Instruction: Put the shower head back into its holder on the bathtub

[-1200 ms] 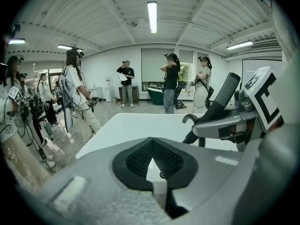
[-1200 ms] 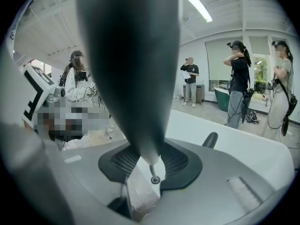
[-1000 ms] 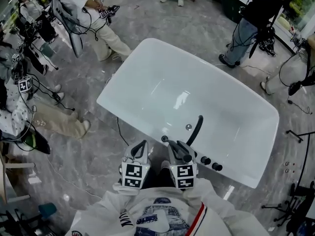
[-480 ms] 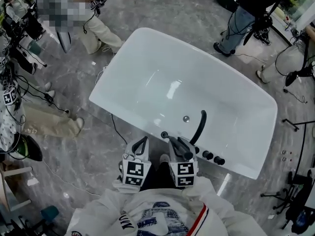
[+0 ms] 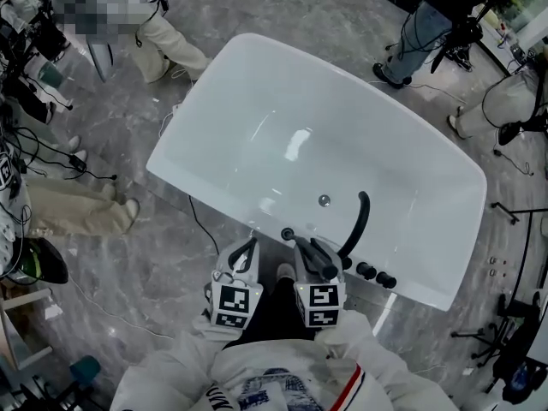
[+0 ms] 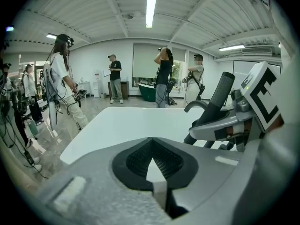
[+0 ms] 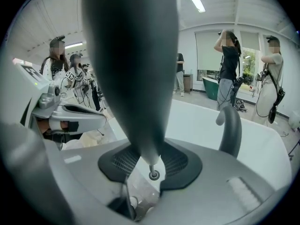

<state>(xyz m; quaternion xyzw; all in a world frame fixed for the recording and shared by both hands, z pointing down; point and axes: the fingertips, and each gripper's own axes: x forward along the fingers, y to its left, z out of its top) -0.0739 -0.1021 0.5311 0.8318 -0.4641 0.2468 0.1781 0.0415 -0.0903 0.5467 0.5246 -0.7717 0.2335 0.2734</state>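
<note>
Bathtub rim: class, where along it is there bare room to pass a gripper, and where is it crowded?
Free: the far and left rims of the bathtub, and the basin floor beyond the drain. Crowded: the near rim, where holder, spout and three knobs sit beside the right gripper holding the shower head.

Shower head (image 7: 133, 69) cut off by top edge in right gripper view; bathtub (image 6: 131, 123) near rim hidden behind left gripper (image 6: 152, 161)
</note>
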